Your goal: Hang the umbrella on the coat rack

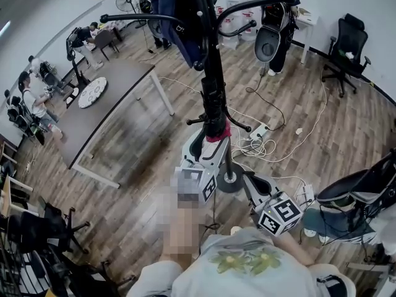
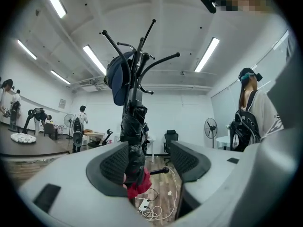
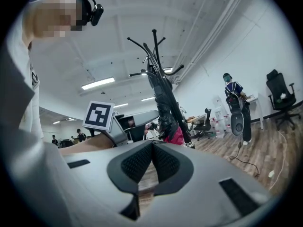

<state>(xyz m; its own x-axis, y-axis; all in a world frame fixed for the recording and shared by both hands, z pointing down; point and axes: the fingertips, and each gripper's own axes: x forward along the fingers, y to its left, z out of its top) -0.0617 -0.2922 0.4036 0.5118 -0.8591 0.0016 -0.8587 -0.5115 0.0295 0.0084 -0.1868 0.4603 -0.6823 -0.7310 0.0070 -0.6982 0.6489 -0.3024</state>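
Observation:
The black coat rack stands straight ahead of me with a navy garment on an upper hook. A folded black umbrella with a red strap hangs along the pole. My left gripper is at the umbrella's lower end. In the left gripper view its jaws stand wide apart, and the umbrella hangs between them close to the left pad, with a clear gap to the right pad. My right gripper sits lower right by the rack's base, its jaws closed on nothing.
A dark table stands to the left with seated people beyond it. A power strip and white cables lie on the wood floor behind the rack. An office chair is far right, a standing person at the back, a black bag near right.

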